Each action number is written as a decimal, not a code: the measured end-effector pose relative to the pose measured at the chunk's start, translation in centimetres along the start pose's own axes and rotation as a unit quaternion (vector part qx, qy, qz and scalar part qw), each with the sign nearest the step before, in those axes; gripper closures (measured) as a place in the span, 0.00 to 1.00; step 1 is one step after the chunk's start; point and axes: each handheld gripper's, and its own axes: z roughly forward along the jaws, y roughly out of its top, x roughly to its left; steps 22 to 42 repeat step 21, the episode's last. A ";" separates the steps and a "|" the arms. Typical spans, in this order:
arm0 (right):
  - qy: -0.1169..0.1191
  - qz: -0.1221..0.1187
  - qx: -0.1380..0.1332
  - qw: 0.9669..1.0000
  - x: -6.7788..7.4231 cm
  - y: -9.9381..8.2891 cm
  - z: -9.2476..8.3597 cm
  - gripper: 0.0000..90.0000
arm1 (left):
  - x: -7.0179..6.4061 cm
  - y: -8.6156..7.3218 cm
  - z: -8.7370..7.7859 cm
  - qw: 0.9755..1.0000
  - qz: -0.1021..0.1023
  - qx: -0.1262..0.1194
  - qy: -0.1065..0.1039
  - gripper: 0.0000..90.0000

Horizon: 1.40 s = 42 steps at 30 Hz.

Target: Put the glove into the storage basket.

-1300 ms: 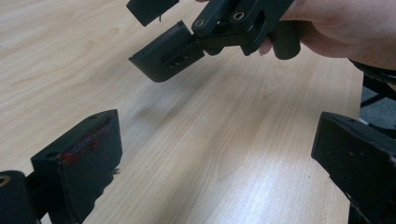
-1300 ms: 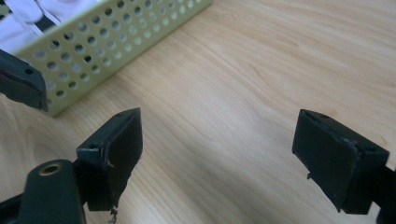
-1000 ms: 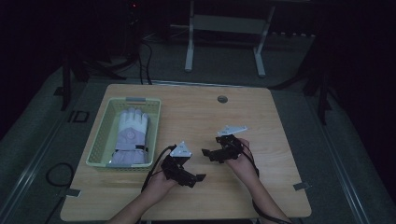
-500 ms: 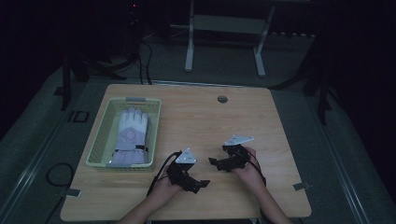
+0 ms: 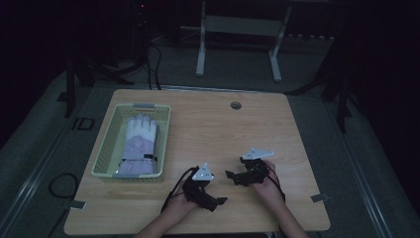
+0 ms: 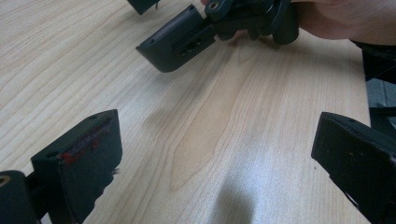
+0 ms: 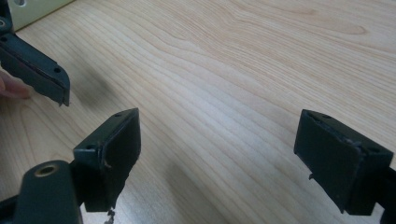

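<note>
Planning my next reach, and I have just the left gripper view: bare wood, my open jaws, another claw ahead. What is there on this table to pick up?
Observer: A white and lilac glove lies in a pale green basket at the left side of the table in the high view.
Operator: Which way is that from me?
Observer: The left claw is near the table's front edge, to the right of the basket and apart from it.
Operator: Anything held on the right side?
Observer: No. In the right gripper view, the right claw has its jaws wide apart over bare wood.
</note>
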 end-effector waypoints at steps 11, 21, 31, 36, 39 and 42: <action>0.005 -0.016 -0.010 1.000 -0.1 -1.0 -0.4 0.16 | -0.5 -0.6 -0.4 1.000 0.010 -0.008 0.000 0.02; -0.001 -0.015 -0.010 1.000 -0.2 -1.2 -0.3 0.16 | -0.4 -1.0 -0.5 1.000 0.008 -0.014 0.005 0.05; -0.001 -0.015 -0.010 1.000 -0.2 -1.2 -0.3 0.16 | -0.4 -1.0 -0.5 1.000 0.008 -0.014 0.005 0.05; -0.001 -0.015 -0.010 1.000 -0.2 -1.2 -0.3 0.16 | -0.4 -1.0 -0.5 1.000 0.008 -0.014 0.005 0.05; -0.001 -0.015 -0.010 1.000 -0.2 -1.2 -0.3 0.16 | -0.4 -1.0 -0.5 1.000 0.008 -0.014 0.005 0.05; -0.001 -0.015 -0.010 1.000 -0.2 -1.2 -0.3 0.16 | -0.4 -1.0 -0.5 1.000 0.008 -0.014 0.005 0.05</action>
